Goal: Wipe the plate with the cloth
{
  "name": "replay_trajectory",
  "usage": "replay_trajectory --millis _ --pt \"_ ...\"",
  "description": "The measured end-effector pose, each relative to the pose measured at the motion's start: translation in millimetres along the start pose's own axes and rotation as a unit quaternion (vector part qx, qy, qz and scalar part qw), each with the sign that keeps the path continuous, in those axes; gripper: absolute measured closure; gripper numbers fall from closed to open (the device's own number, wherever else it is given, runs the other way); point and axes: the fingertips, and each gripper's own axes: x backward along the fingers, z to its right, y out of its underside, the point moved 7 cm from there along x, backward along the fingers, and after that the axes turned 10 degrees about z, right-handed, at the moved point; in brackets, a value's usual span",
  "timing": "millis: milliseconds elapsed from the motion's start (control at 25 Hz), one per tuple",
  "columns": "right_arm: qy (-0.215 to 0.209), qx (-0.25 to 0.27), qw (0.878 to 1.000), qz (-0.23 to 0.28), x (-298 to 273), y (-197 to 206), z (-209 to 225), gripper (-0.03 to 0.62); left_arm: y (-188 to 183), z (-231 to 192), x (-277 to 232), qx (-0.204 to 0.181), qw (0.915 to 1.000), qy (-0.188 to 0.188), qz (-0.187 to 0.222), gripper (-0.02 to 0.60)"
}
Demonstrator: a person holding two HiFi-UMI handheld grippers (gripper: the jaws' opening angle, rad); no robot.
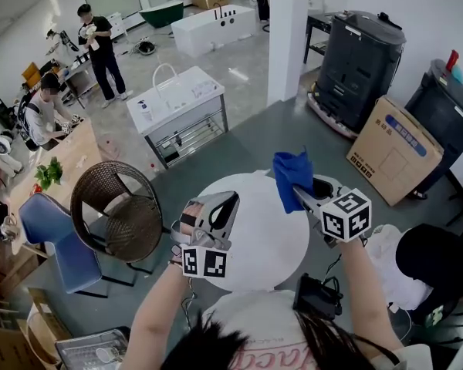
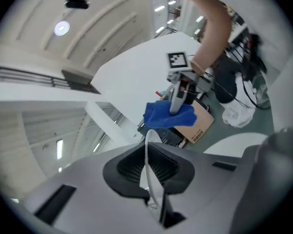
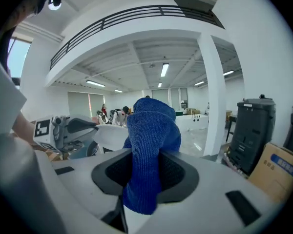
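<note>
cloth [image 3: 151,150] is being pinched by the right gripper [image 3: 146,174]. it is blue and bunched, and the jaws are clamping tight on the fold. one end is sticking up past the tips and the other is hanging under them. in the head view the right gripper is sitting at the right, with the cloth standing up off its tips.

left gripper [image 2: 147,169] is clamping the white plate [image 3: 108,135] by its rim. in the left gripper view the plate is showing edge-on, as a thin white line running straight out between the closed pads. the room is looking strongly rolled in that view, so the plate is being held tilted, not flat.

in the right gripper view the plate is showing just left of the cloth and partly hidden behind it, with the left gripper gripping its far side. cloth and plate are sitting close together, but whether they are touching cannot be told.

both grippers are hovering over a round white table [image 1: 266,245]. in the head view the plate is blending into that white top, so its outline is not reading there.

around them, a cardboard box [image 1: 393,149] is lying on the floor to the right with a black bin [image 1: 363,60] behind it. a brown wicker chair [image 1: 116,214] is standing to the left, and a person [image 1: 100,48] is standing far back.
</note>
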Motion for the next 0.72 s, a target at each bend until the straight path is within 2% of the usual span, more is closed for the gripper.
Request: replay_trajectory --millis 80,120,200,240,360,520,720 --pt "0.013 0.025 1.0 0.013 3.6 -1.3 -11.1 0.461 2.7 -12.0 -0.6 0.082 0.9963 -0.027 0.0 0.558" --pt "0.017 0.033 0.999 0.02 5.1 -2.6 -16.9 0.461 3.8 -17.7 -0.6 0.123 0.9917 -0.037 0.002 0.558" --pt "0.021 0.037 0.998 0.041 8.6 -6.1 -27.3 0.461 5.0 -28.4 -0.6 0.207 0.9768 -0.053 0.009 0.558" --pt "0.025 0.033 0.998 0.054 10.4 -8.2 -31.8 0.461 6.1 -32.8 -0.3 0.249 0.9665 -0.06 0.015 0.56" --pt "0.045 0.014 0.995 0.089 15.0 -14.2 -42.5 0.461 13.3 -40.8 3.5 0.36 0.9284 -0.087 0.032 0.56" --pt "0.069 0.002 0.992 0.107 18.6 -15.7 -47.7 0.461 21.5 -39.6 8.8 0.454 0.8814 -0.118 0.053 0.56" --pt "0.085 -0.005 0.99 0.111 20.0 -13.0 -50.8 0.462 28.9 -34.8 13.5 0.571 0.8042 -0.136 0.093 0.56"
